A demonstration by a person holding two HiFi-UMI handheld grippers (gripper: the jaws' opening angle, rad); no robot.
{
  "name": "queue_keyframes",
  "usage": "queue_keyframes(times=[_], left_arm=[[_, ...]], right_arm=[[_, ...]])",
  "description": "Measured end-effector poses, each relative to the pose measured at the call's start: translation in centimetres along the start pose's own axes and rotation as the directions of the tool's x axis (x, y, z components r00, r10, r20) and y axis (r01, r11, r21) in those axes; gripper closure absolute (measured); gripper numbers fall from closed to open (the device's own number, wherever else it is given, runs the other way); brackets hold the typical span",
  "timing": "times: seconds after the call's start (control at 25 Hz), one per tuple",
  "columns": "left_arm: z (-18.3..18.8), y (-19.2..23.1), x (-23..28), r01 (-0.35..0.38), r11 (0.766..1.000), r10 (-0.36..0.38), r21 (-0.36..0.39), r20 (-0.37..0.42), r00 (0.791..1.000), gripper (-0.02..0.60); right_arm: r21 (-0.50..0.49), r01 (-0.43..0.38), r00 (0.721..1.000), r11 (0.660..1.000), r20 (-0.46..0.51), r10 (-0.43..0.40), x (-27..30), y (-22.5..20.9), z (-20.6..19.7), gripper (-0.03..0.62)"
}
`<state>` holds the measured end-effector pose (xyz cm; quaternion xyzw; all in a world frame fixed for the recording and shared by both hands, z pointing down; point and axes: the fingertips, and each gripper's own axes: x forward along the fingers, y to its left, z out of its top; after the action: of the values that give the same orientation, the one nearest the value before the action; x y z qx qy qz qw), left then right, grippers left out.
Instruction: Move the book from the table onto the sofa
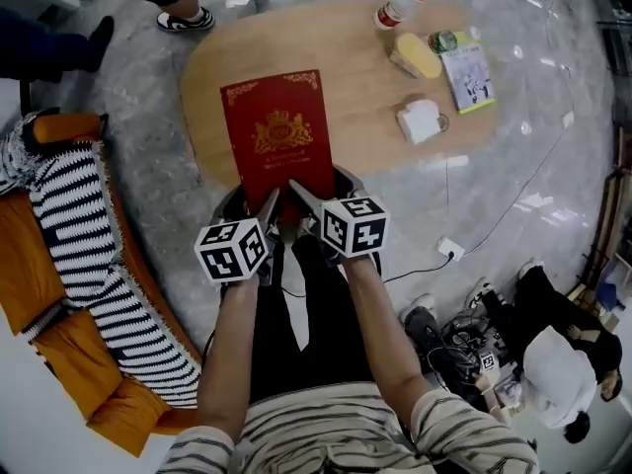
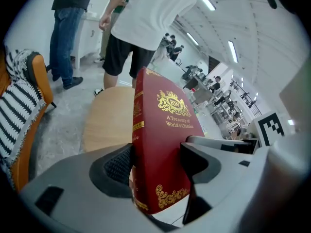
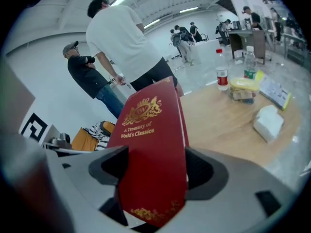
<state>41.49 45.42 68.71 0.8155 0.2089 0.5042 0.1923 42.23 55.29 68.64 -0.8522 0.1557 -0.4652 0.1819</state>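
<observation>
Grips the red book (image 1: pixel 279 136) at its near short edge with both grippers side by side, the left gripper (image 1: pixel 269 208) toward the spine corner and the right gripper (image 1: pixel 301 197) just beside it toward the open-page side. In the left gripper view, fingers (image 2: pixel 116 166) closed on the book (image 2: pixel 163 144), ribbed pad against the spine side, the other finger flat on the gold-printed front cover. In the right gripper view, fingers (image 3: pixel 206 171) likewise clamped on the book (image 3: pixel 150 130), one on each face, page edges to the right. Book reaching away from the hands over the near edge of the oval wooden table (image 1: pixel 355 77), cover up, near end sticking out past the rim toward the person; whether the far end touches the wood cannot be told. Bare wood all round the book, the other things well apart at the table's far right: a bottle (image 1: pixel 400 8) with a red cap, a yellow packet (image 1: pixel 420 55), a small booklet (image 1: pixel 467 75), a white tissue pack (image 1: pixel 422 121). To the left, an orange sofa (image 1: pixel 30 275) draped with a black-and-white striped throw (image 1: pixel 89 255), parted from the table by an open strip of grey marbled floor (image 1: pixel 158 186). A white cable (image 1: pixel 494 215) across the floor on the right, bags and gear beyond it. Bright open hall with ceiling strip lights, a person in a white shirt (image 3: pixel 126 38) standing at the table's far side, others farther back.
</observation>
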Motion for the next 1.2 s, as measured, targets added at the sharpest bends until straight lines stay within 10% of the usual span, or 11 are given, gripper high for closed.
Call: queue_keyframes(times=[1.2], left_arm=[[8.5,-11.7,-26.6,-0.004,1.0,0.008,-0.017,0.274,0.962,0.281]], right_arm=[[-0.266,-0.087,0.989,0.96,0.097,0.116,-21.3,19.1,11.6,0.233]])
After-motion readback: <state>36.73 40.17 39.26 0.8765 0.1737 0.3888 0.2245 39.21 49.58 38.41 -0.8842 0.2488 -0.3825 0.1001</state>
